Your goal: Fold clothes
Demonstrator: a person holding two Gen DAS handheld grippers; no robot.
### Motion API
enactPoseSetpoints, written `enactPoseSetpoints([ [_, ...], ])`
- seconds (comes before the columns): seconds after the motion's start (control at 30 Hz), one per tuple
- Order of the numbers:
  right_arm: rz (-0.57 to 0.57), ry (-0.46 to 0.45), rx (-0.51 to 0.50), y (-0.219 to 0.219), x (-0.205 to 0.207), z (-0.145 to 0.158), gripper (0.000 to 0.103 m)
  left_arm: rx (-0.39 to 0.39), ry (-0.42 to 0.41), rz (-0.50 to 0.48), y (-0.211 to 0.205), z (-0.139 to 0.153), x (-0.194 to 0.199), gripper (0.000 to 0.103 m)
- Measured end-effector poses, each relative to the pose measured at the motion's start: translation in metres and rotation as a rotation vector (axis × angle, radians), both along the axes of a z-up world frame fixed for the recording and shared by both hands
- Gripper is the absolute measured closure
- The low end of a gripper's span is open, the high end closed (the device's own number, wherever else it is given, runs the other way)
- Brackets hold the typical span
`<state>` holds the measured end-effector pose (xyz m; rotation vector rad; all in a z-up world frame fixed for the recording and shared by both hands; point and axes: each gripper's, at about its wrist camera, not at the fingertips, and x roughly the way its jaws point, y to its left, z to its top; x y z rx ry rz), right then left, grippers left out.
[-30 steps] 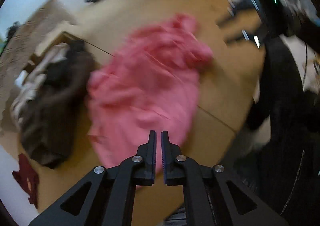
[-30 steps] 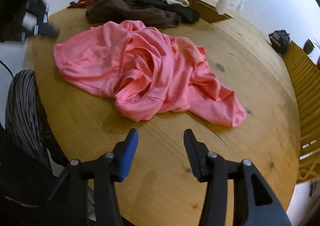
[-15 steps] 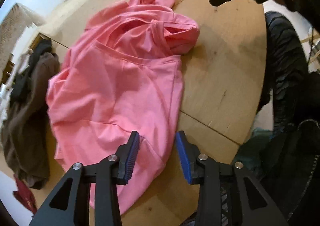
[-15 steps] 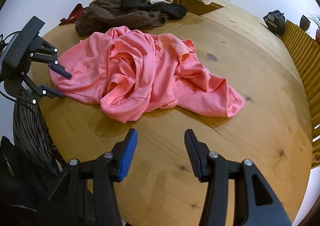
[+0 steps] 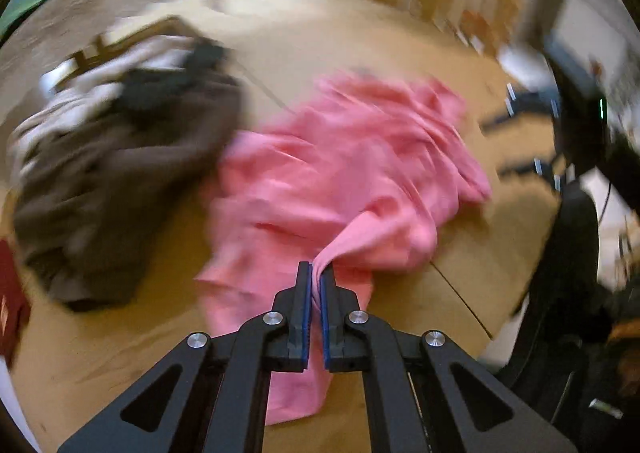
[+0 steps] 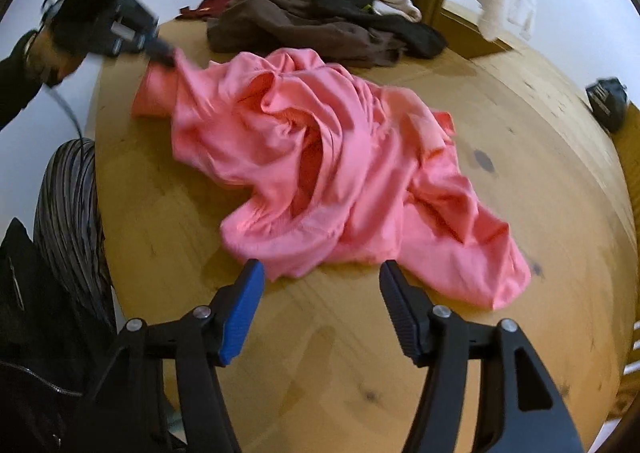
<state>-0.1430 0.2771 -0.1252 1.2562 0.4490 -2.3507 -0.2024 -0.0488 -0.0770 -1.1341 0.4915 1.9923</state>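
Note:
A crumpled pink shirt [image 6: 320, 157] lies on the round wooden table [image 6: 540, 133]; it also shows in the blurred left wrist view [image 5: 340, 173]. My left gripper [image 5: 315, 273] is shut on an edge of the pink shirt and lifts it off the table; it also shows at the far left in the right wrist view [image 6: 160, 53], pulling the cloth. My right gripper [image 6: 320, 273] is open and empty, just short of the shirt's near edge.
A pile of brown, black and cream clothes [image 6: 320, 25] lies at the far side of the table, left in the left wrist view [image 5: 120, 157]. A dark red cloth [image 6: 208, 5] lies beyond it. A black bag [image 6: 608, 101] sits on a bench at the right.
My left gripper has shut on the shirt's edge and pulled it up and away. My right gripper has moved closer to the shirt and stays open.

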Motion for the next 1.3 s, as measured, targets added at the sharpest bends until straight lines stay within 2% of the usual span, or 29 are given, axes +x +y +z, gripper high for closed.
enactPoseSetpoints([
  [0.17, 0.093, 0.002, 0.004, -0.011, -0.011, -0.001, 0.044, 0.040, 0.086, 0.152, -0.048, 0.027, -0.040, 0.100],
  [0.3, 0.164, -0.014, -0.024, -0.026, -0.008, -0.001, 0.044, 0.055, 0.092, 0.209, -0.062, 0.028, -0.059, 0.100],
  [0.47, 0.244, 0.015, -0.003, -0.058, -0.004, -0.004, 0.044, 0.056, 0.088, 0.200, -0.057, 0.019, -0.063, 0.100],
  [0.57, 0.273, -0.005, 0.054, -0.073, -0.003, -0.017, 0.044, 0.054, 0.083, 0.193, -0.058, 0.018, -0.062, 0.100],
  [0.67, 0.289, -0.024, 0.113, -0.083, -0.001, -0.032, 0.044, 0.052, 0.077, 0.186, -0.059, 0.017, -0.060, 0.100],
  [0.73, 0.280, -0.002, 0.109, -0.084, -0.002, -0.033, 0.043, 0.057, 0.076, 0.184, -0.060, 0.018, -0.059, 0.100],
  [0.77, 0.260, -0.016, 0.118, -0.083, -0.007, -0.034, 0.043, 0.060, 0.076, 0.183, -0.060, 0.018, -0.059, 0.100],
  [0.87, 0.201, -0.092, 0.051, -0.074, -0.020, -0.036, 0.044, 0.059, 0.082, 0.169, -0.059, 0.018, -0.056, 0.100],
  [0.9, 0.181, -0.104, 0.034, -0.070, -0.022, -0.036, 0.051, 0.062, 0.082, 0.165, -0.058, 0.019, -0.054, 0.100],
  [0.93, 0.154, -0.093, 0.031, -0.067, -0.024, -0.036, 0.080, 0.065, 0.082, 0.161, -0.057, 0.019, -0.053, 0.100],
  [0.97, 0.125, -0.076, 0.045, -0.064, -0.025, -0.034, 0.098, 0.068, 0.082, 0.157, -0.057, 0.019, -0.052, 0.100],
  [1.13, -0.031, 0.040, -0.014, -0.030, -0.025, -0.005, 0.098, 0.074, 0.108, 0.111, -0.041, 0.022, -0.037, 0.100],
  [1.3, -0.227, 0.236, -0.100, 0.025, -0.009, 0.071, 0.098, 0.153, 0.153, 0.081, -0.030, 0.053, -0.026, 0.100],
])
